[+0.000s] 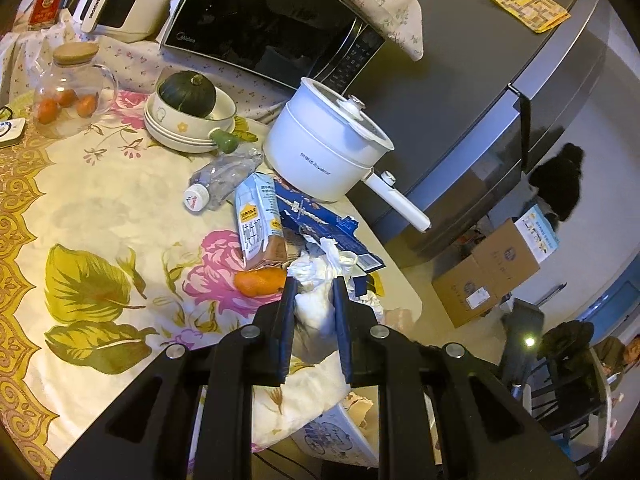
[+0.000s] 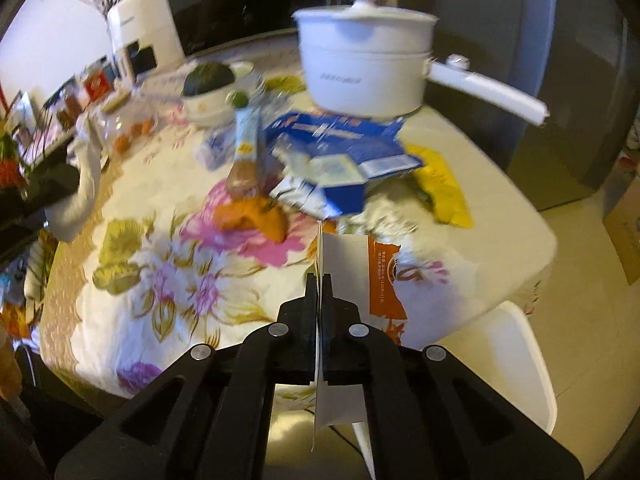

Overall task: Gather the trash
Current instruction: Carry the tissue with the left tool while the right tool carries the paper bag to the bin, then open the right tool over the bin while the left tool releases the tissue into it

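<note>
Gripping trash mid-collection: left gripper [image 1: 314, 284] jaws clamped on crumpled tissue [image 1: 316, 300] at table [image 1: 120, 208] edge; right gripper [image 2: 319, 278] jaws pinched on torn wrapper [image 2: 348, 276] above table. Likely next: carry both to bin, not visible.

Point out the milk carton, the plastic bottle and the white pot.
milk carton [image 1: 258, 216]: left wrist view, middle of its printed front face.
plastic bottle [image 1: 224, 180]: left wrist view, crumpled clear body just above the cap.
white pot [image 1: 320, 152]: left wrist view, side wall beside the lettering.
</note>
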The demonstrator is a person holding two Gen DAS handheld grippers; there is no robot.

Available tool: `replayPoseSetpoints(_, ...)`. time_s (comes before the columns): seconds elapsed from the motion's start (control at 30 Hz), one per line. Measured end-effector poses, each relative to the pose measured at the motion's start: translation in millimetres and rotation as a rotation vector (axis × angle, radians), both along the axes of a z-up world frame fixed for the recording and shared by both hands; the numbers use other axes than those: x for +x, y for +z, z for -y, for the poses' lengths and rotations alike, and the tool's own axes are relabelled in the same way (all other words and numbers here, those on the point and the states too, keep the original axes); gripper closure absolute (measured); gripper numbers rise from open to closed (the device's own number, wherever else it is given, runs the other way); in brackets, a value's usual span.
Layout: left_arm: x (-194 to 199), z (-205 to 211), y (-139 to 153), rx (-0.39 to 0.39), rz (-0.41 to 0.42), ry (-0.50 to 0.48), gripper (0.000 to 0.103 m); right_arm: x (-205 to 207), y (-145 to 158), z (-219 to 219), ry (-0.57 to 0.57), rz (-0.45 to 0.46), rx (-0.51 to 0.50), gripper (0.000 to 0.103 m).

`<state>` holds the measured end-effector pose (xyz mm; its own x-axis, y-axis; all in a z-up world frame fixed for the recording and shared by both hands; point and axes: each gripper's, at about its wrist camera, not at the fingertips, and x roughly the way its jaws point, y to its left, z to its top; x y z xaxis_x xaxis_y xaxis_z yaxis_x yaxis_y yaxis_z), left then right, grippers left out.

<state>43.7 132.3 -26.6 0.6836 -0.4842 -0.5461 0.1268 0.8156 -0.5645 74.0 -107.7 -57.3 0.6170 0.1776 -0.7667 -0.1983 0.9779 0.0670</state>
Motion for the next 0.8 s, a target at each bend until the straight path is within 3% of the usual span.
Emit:
replayPoseSetpoints(0.3, 4.7, 16.0, 2.1, -0.041, 0.006, -0.038, 0.084, -22.1, 26.0, 33.1, -0.111, 0.110, -0.039, 0.102)
replayPoseSetpoints(0.8, 11.6, 85.7, -9.1, -0.052, -0.020, -0.182, 0.084, -61.0, 22.0, 114.9, -0.285, 0.041, -0.042, 0.100)
